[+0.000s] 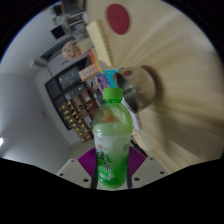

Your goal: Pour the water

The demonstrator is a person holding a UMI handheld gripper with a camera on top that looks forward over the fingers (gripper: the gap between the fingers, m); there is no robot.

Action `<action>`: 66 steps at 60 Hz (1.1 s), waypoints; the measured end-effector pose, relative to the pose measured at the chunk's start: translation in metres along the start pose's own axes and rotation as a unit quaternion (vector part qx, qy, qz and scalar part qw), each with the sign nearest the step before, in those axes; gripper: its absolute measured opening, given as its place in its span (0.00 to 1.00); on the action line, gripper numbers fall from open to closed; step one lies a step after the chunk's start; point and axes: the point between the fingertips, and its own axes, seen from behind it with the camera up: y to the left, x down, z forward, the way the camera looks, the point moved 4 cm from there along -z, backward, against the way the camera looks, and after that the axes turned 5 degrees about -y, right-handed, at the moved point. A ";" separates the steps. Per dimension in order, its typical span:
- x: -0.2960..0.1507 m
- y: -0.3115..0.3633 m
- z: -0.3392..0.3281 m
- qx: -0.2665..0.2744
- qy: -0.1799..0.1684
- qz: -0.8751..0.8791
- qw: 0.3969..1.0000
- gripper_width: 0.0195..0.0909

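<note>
The gripper (111, 168) was clamped on a green bottle (112, 140), which stood upright between its fingers with the cap on. Beyond it lay a pale wooden tabletop (170, 60) with a red disc (119, 16).

Passage directly ahead of the claw (112, 172) at 12 o'clock is blocked: a green bottle (112, 140) stands between its fingers and fills the gap. Behind the bottle, toward 1 o'clock, a round white cup (142, 86) obstructs. The pale wooden bench (185, 75) lies open from 1 to 3 o'clock. Cluttered shelving (72, 100) closes off 10 to 11 o'clock.
</note>
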 end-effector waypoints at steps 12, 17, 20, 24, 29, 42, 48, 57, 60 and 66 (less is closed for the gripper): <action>0.018 0.003 -0.018 -0.046 0.002 0.118 0.992 0.28; 0.029 0.003 -0.031 -0.052 0.003 0.142 0.988 0.29; 0.035 0.004 -0.037 -0.054 0.005 0.153 0.987 0.29; 0.043 -0.007 -0.066 -0.057 0.014 0.157 0.986 0.28; 0.057 0.002 -0.065 -0.051 0.030 0.123 0.991 0.29; 0.103 0.061 -0.156 -0.093 0.063 -0.448 0.887 0.29; 0.058 0.133 -0.204 -0.121 -0.061 -0.688 0.713 0.29; -0.058 0.154 -0.246 -0.064 -0.165 -0.825 0.537 0.30; -0.084 0.135 -0.263 -0.045 -0.168 -0.837 0.519 0.30; -0.148 0.079 -0.267 0.019 -0.154 -0.849 0.506 0.30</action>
